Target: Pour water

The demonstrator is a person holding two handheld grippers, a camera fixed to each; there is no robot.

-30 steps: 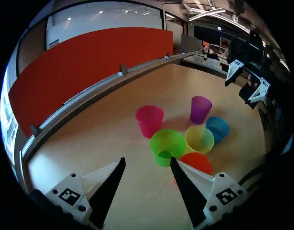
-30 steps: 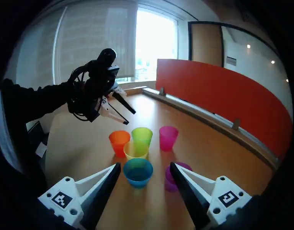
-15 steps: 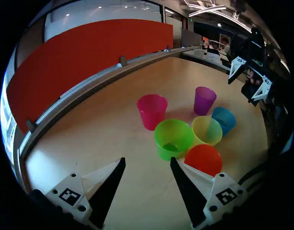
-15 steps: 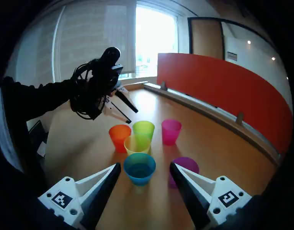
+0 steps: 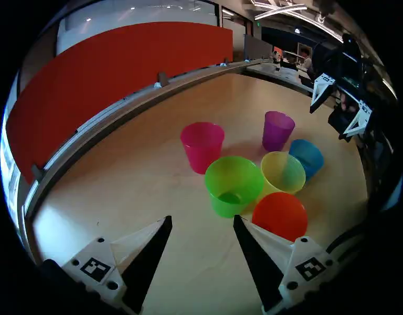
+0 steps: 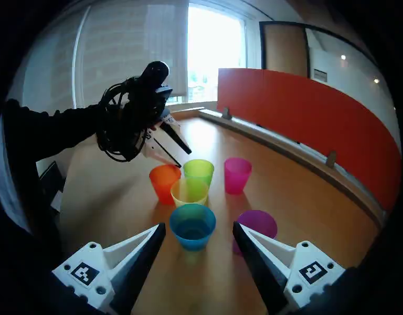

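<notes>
Several coloured plastic cups stand close together on a wooden table. In the left gripper view, the green cup (image 5: pixel 234 184) and orange cup (image 5: pixel 280 215) are nearest, with the yellow (image 5: pixel 283 173), pink (image 5: pixel 202 144), purple (image 5: pixel 277 128) and blue (image 5: pixel 306 156) cups behind. My left gripper (image 5: pixel 201 231) is open just short of the green cup, holding nothing. In the right gripper view, the blue cup (image 6: pixel 192 227) sits just beyond my open right gripper (image 6: pixel 199 236), and the purple cup (image 6: pixel 256 223) is beside the right finger. The left gripper (image 6: pixel 170 143) hovers above the orange cup (image 6: pixel 165 181).
A red partition (image 5: pixel 96 79) with a grey rail runs along the table's far edge. A bright window (image 6: pixel 212 52) lies behind the person's dark sleeve (image 6: pixel 49 131). Bare tabletop (image 5: pixel 123 184) stretches left of the cups. The right gripper (image 5: pixel 338 107) hangs above the table's right side.
The left gripper has moved in closer to the cups, which now look larger. In the right gripper view, the cups have slid slightly up and the purple cup shows more.
</notes>
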